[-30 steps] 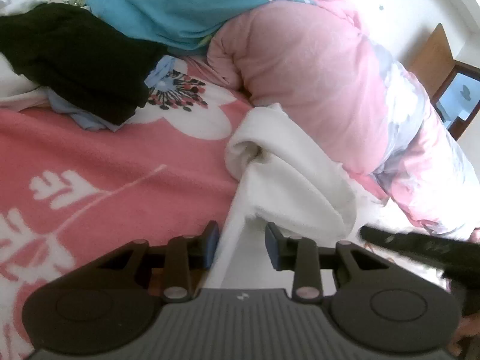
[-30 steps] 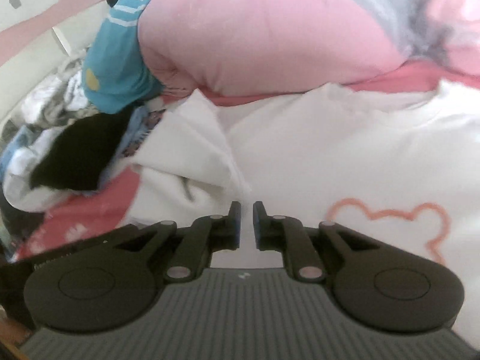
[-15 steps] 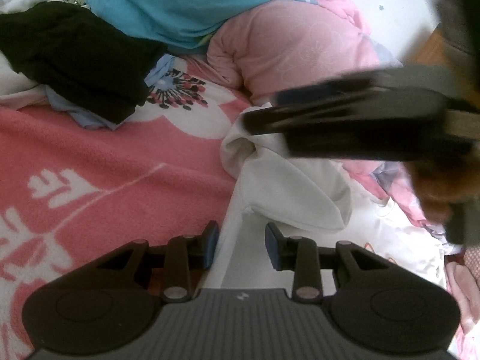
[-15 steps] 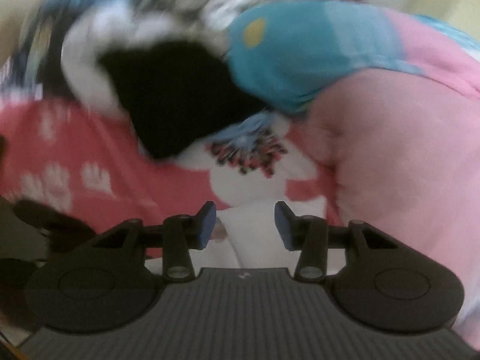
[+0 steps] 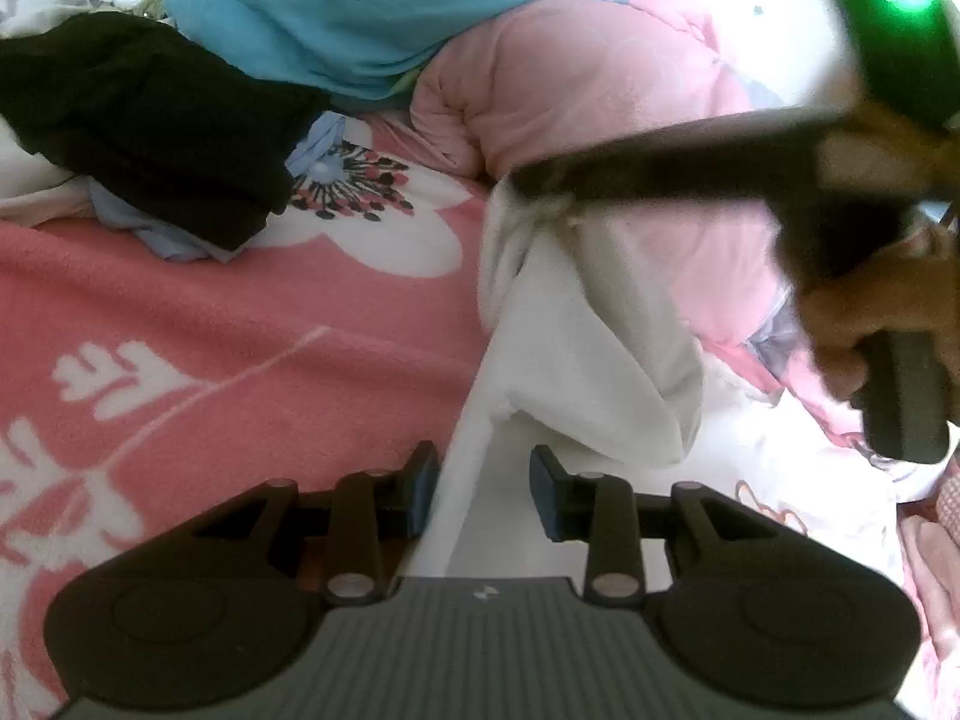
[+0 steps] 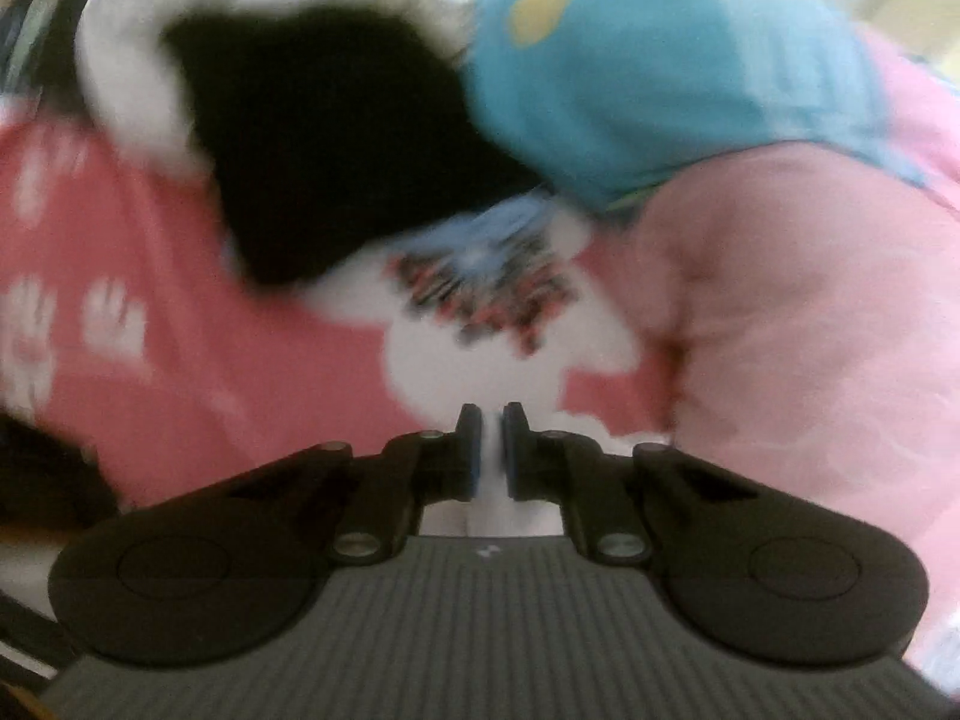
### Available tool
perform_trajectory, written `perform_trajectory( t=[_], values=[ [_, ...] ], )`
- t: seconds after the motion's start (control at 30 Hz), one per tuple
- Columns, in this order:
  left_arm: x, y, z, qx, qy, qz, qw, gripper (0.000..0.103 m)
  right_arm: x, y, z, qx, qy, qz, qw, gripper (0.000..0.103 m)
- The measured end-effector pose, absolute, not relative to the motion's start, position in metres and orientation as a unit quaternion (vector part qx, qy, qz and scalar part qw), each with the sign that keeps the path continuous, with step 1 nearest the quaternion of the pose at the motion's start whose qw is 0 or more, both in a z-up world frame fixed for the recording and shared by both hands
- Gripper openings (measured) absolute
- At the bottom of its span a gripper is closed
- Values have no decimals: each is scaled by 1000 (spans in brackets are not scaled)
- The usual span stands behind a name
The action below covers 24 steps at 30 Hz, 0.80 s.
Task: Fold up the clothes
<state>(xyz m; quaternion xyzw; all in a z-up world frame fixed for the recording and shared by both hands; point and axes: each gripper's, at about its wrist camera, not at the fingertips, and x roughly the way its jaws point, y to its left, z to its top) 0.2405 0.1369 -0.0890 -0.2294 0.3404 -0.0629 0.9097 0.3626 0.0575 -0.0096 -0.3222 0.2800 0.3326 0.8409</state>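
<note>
A white garment (image 5: 600, 348) lies on the bed, with a folded sleeve bunched up towards the pink quilt. My left gripper (image 5: 483, 480) rests low over the garment's left edge. Its jaws stand apart, the white cloth lies between them, and the pads do not press on it. From the upper right of the left wrist view my right gripper (image 5: 531, 183) reaches in, blurred, and pinches the far tip of the bunched sleeve. In the right wrist view the right gripper (image 6: 491, 450) is shut, with a strip of white cloth (image 6: 487, 507) between its pads.
A pink blanket (image 5: 240, 330) with white flowers covers the bed. At the back lie a black garment (image 5: 150, 138), a blue garment (image 5: 372, 18) with a yellow dot and a bulky pink quilt (image 5: 600, 102). A hand (image 5: 870, 306) holds the right gripper's handle.
The right gripper swung from the garment's chest across to the far sleeve tip, opened on the way, and has shut on the white cloth. The left gripper has not moved.
</note>
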Motion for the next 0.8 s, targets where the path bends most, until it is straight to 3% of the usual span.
perform_trajectory(
  t=[0.27,0.47,0.57,0.63,0.8],
  values=[
    [242,138,-89,-233,341,-63,909,34,353,-76,42,45,245,261,933,6],
    [241,138,-89,-233,341,-62,909,34,302,-172,-19,243,285,175,910,10],
    [241,139,-89,-233,341,-61,909,34,278,-197,-53,287,320,132,893,13],
    [241,139,-89,-234,341,-61,909,34,261,-211,-69,304,333,107,886,23],
    [242,138,-89,-233,341,-59,909,34,241,-211,-47,242,293,94,920,26]
  ],
)
